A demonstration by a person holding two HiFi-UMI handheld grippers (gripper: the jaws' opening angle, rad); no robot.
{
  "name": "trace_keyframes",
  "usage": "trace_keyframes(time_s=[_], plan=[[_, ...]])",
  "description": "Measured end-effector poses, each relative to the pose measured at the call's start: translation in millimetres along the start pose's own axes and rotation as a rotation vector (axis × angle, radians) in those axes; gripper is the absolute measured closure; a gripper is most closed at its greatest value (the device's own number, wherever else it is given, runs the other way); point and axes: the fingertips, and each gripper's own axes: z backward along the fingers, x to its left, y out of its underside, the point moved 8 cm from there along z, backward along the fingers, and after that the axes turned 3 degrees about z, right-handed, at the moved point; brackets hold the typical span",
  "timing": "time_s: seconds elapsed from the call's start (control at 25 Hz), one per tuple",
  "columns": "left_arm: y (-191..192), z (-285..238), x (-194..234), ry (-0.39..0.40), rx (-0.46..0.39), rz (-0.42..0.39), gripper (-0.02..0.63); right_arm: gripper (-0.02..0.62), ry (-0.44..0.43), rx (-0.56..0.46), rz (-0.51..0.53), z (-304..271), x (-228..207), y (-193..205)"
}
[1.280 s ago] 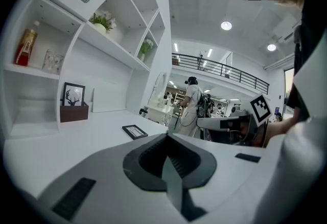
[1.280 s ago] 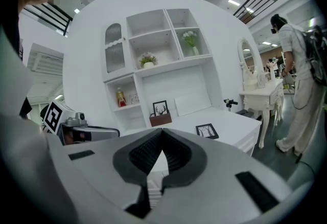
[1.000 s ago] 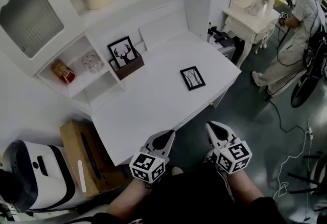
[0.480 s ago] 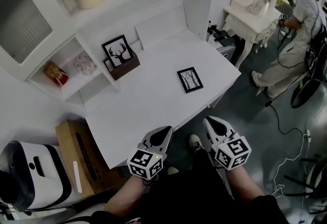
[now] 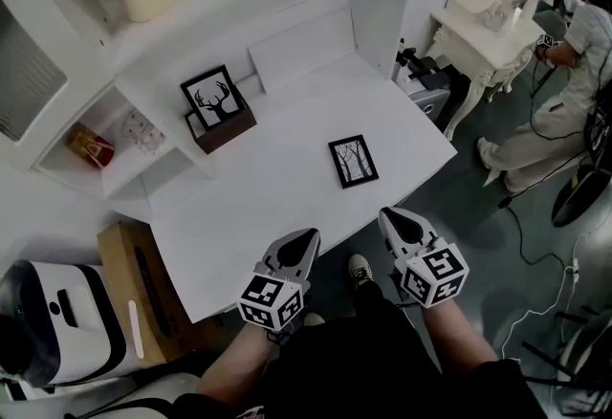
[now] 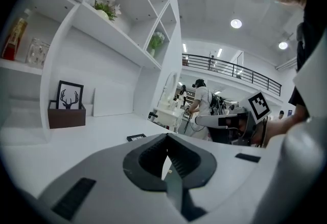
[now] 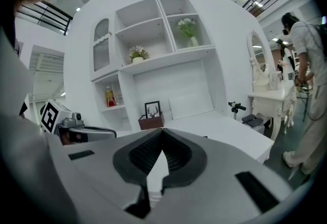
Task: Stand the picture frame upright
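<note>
Your left gripper (image 5: pixel 304 245) and right gripper (image 5: pixel 394 220) both have their jaws clenched with nothing between them, and both sit at the near edge of the white surface (image 5: pixel 268 202). The picture frame (image 5: pixel 353 161) lies flat on that surface, at 1 o'clock from your left gripper and 11 o'clock from your right. At 10 o'clock from it, a deer picture (image 5: pixel 210 97) stands upright in a brown box (image 5: pixel 228 128).

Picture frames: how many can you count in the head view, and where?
2. The tree frame lies flat on the white desk; the deer frame stands upright in a brown box by the shelves. Others may be hidden.
</note>
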Motion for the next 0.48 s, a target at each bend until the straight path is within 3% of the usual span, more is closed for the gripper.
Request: trace_keyframes(time_s=[0.48], plan=[[4, -60, 28, -0.074, 0.038, 0.053, 0.601, 0.592, -0.045, 0.076, -0.018, -58, -60, 6]])
